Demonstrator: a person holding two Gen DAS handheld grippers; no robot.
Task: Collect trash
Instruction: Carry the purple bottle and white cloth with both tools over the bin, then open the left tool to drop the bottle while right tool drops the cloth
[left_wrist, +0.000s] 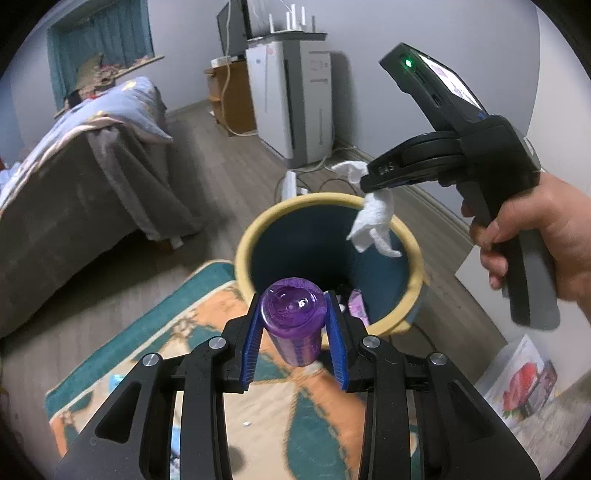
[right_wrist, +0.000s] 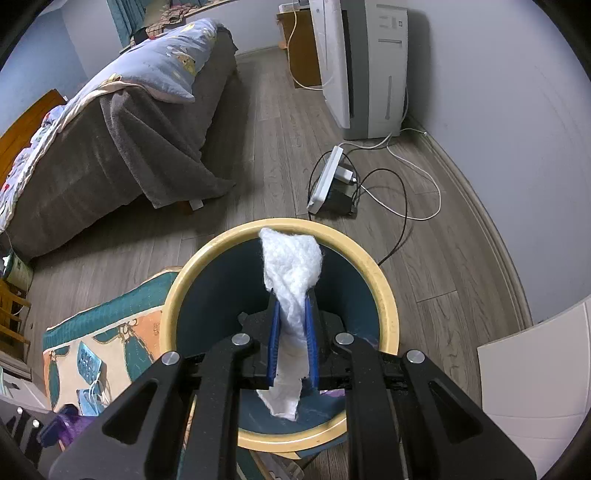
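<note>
2 grippers carrying trash at the bin.
Right gripper (right_wrist: 291, 314) is pinching tissue (right_wrist: 291, 266) above the bin (right_wrist: 388, 295); left gripper (left_wrist: 293, 317) is clamping purple bottle (left_wrist: 293, 325) at the bin's near rim. Risk: bottle dropping outside, being short of the opening.

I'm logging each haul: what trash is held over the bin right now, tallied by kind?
Purple plastic bottle, in the left gripper: 1
White tissue, in the right gripper above the bin: 1
Total: 2
</note>
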